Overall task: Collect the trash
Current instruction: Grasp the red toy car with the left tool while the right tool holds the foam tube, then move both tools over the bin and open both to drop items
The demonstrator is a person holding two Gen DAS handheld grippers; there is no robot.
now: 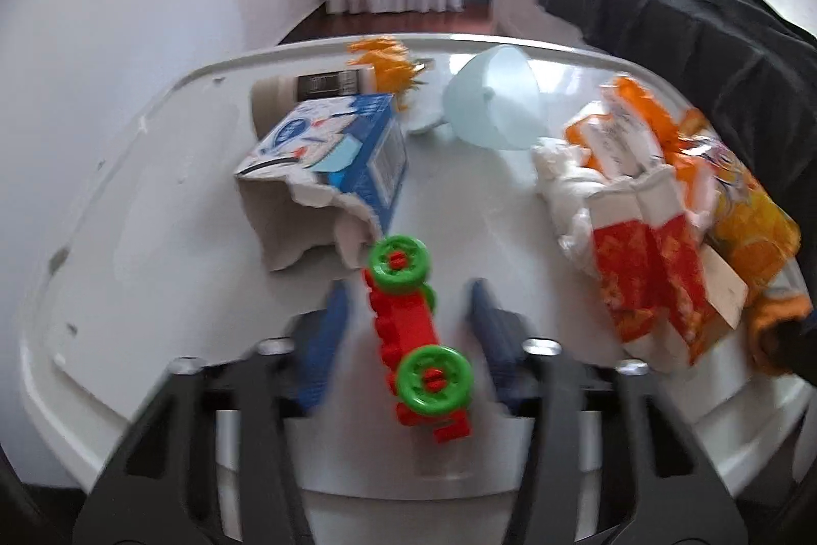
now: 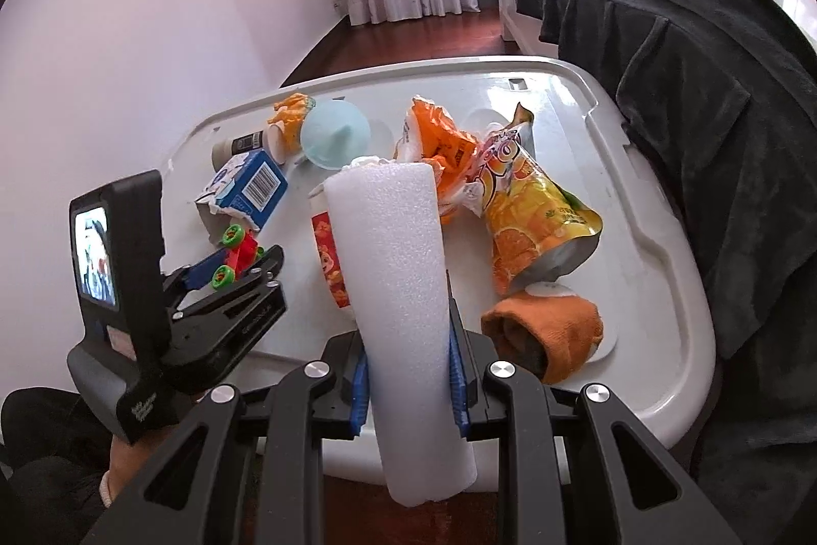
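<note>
Foam roll (image 2: pixel 403 289) clamped upright in our right gripper (image 2: pixel 408 366), above white tray (image 2: pixel 658 238) near edge. Left gripper (image 1: pixel 408 320) spread wide, straddling toy car (image 1: pixel 416 325), fingers (image 1: pixel 327 330) not touching it.

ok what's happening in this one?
A person with two handheld grippers is clearing a cluttered white tray. The right gripper is shut on a white foam roll. The left gripper is open around a red toy car with green wheels, not clamped. A torn blue box, snack bags and an orange sock lie on the tray.
</note>
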